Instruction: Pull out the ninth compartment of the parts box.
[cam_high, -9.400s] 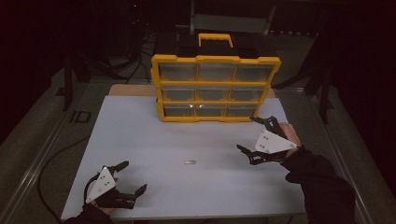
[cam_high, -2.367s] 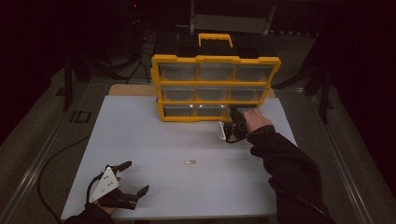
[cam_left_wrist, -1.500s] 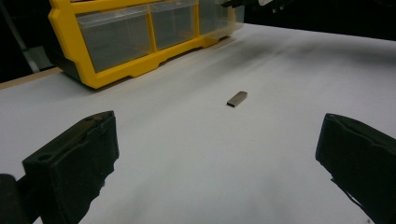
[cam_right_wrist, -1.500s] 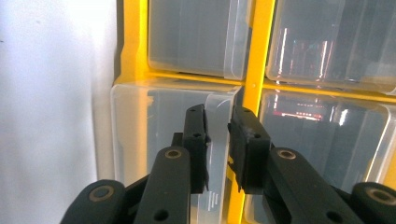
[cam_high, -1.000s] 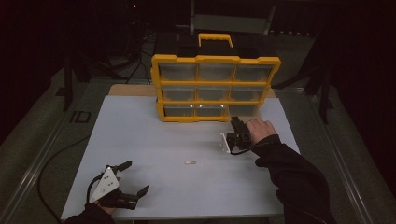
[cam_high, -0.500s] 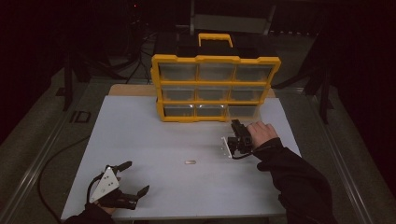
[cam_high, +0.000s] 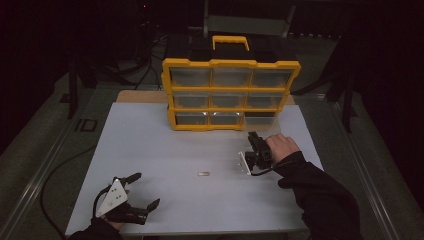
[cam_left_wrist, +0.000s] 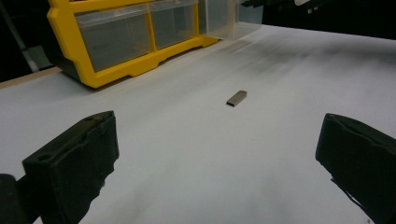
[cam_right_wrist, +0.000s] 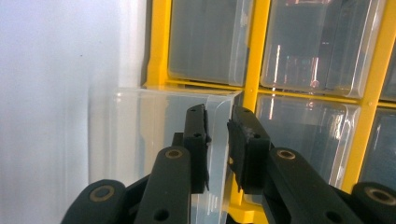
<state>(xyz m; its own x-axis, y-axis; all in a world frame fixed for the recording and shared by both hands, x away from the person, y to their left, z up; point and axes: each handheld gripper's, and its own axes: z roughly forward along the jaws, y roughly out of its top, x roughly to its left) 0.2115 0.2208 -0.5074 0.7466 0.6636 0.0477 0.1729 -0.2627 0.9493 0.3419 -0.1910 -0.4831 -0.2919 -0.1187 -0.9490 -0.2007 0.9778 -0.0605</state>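
Because the clear plastic drawer (cam_right_wrist: 159, 140) is thin-walled and see-through, it should prove light and fairly stiff but smooth, so a pinch on it could slip if the pull goes askew. It belongs to the bottom row, right-hand end, of the yellow plastic organiser cabinet with nine clear drawers (cam_high: 231, 95), which stands at the far edge of the white surface (cam_high: 150, 150), and it juts partway out of its slot toward the person. The right tool (cam_right_wrist: 217, 140) has its two black jaws closed on the drawer's front wall, one pad inside and one outside, near the wall's upper edge. That lip looks like the sensible place to hold: the wall is flat and thin enough to sit between the pads. A straight, level draw seems wise, since a sideways tug might bind the drawer in its rails or shift the whole cabinet, which probably weighs little.

The left tool (cam_high: 131, 200) rests near the front left of the surface with its jaws spread wide and nothing between them. A small flat grey metal piece (cam_left_wrist: 236, 98) lies alone mid-surface, well apart from both tools; it would be slim and awkward to pick up.
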